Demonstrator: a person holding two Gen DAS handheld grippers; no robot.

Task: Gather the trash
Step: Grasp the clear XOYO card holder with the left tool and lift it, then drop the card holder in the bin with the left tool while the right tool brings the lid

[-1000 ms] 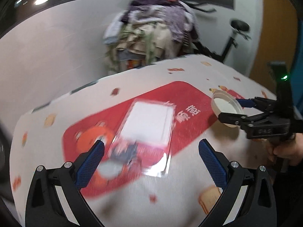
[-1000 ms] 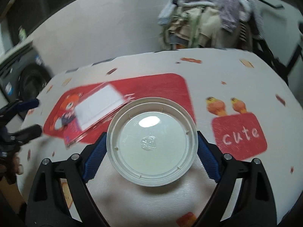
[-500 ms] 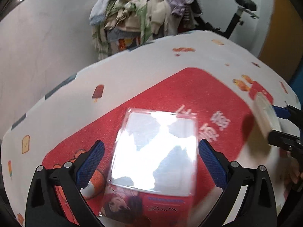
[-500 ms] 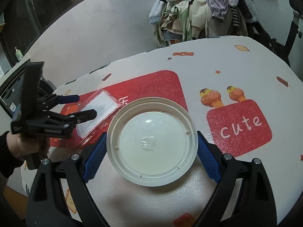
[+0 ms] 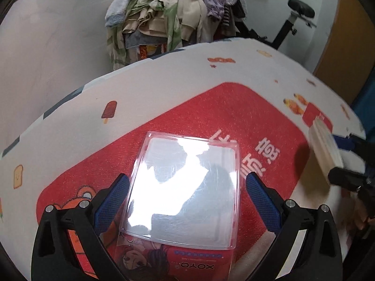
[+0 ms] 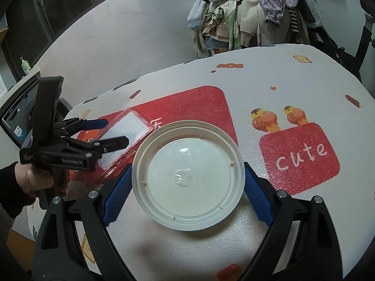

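Observation:
A clear plastic blister pack (image 5: 185,194) with a red printed card lies on the table's red patch. My left gripper (image 5: 187,187) is open, its blue pads either side of the pack, just above it. From the right wrist view the pack (image 6: 124,131) lies under the left gripper (image 6: 112,132). My right gripper (image 6: 187,182) is shut on a white round plastic lid (image 6: 187,175), held above the table. The lid (image 5: 325,147) shows edge-on at the right of the left wrist view.
The table (image 6: 293,89) has a white cloth with red patches and cartoon prints. A heap of clothes (image 5: 178,14) stands behind its far edge. An exercise bike (image 5: 293,21) is at the back right. A washing machine (image 6: 16,112) stands to the left.
My left gripper has moved forward and down over the blister pack, which now sits between its open fingers. The right gripper still holds the lid, about steady.

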